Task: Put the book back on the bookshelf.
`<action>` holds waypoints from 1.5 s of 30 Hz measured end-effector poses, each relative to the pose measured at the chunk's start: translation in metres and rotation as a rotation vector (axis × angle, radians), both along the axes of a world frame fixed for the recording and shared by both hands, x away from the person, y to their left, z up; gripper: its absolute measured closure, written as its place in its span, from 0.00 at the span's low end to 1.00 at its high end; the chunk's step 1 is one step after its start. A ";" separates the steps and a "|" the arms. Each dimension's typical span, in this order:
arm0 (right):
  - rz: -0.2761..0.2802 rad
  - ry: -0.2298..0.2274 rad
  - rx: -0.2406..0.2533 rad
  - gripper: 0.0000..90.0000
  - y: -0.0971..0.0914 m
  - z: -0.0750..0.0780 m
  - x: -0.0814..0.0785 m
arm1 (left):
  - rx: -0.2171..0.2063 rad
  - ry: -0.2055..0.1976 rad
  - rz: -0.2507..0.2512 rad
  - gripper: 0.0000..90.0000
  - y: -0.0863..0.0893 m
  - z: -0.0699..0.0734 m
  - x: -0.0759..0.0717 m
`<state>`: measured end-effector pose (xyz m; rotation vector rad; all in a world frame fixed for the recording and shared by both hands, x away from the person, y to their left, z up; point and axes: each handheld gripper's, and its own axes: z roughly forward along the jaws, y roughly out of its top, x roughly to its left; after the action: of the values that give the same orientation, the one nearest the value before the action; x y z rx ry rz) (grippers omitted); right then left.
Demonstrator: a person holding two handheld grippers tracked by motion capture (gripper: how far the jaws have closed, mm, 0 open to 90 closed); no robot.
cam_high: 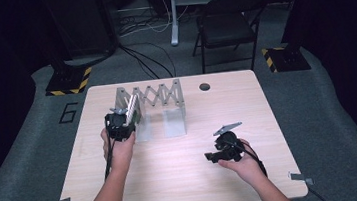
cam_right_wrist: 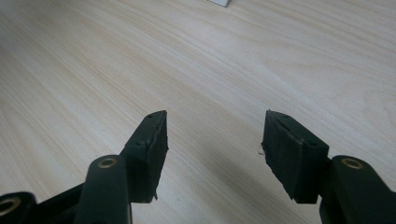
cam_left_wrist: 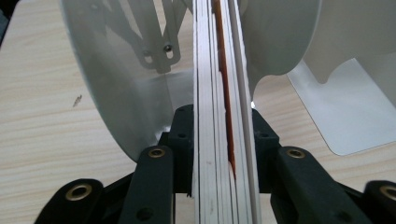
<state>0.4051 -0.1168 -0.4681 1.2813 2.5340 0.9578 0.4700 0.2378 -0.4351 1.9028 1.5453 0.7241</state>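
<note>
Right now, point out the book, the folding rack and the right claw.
book [cam_left_wrist: 224,116], left gripper view, page edges.
folding rack [cam_high: 158,95], high view, lattice back.
right claw [cam_right_wrist: 215,140], right gripper view, midway between its tips.

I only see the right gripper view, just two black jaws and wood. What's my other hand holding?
Observer: The left gripper is holding a thin white book with an orange strip among its pages.
Operator: Where is the book?
Observer: At the left end of a grey zigzag rack near the far side of the table.
Operator: Is the rack close to my right gripper?
Observer: No. The right gripper is apart from it, open, nearer the person.
</note>
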 end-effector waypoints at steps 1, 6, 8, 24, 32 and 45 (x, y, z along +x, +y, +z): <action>-0.003 0.000 0.001 0.45 0.000 0.000 0.000 | 0.006 -0.008 -0.002 0.76 0.000 0.001 -0.001; -0.002 -0.001 -0.001 0.45 0.001 0.000 0.000 | 0.008 -0.019 -0.004 0.76 0.001 0.006 -0.004; 0.000 -0.011 -0.004 0.45 0.001 -0.001 0.000 | 0.008 -0.025 -0.006 0.76 0.001 0.008 -0.005; 0.001 0.000 0.003 0.45 0.001 -0.001 0.000 | -0.010 -0.084 -0.038 0.72 0.006 0.031 -0.018; 0.010 0.004 0.007 0.45 0.001 -0.002 0.002 | -0.030 -0.115 -0.043 0.68 0.008 0.040 -0.022; -0.006 -0.001 0.002 0.45 -0.001 -0.002 0.002 | -0.042 -0.116 -0.068 0.65 0.009 0.051 -0.030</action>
<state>0.4068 -0.1175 -0.4699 1.2882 2.5271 0.9603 0.4403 0.2468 -0.3843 1.8405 1.4077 0.7526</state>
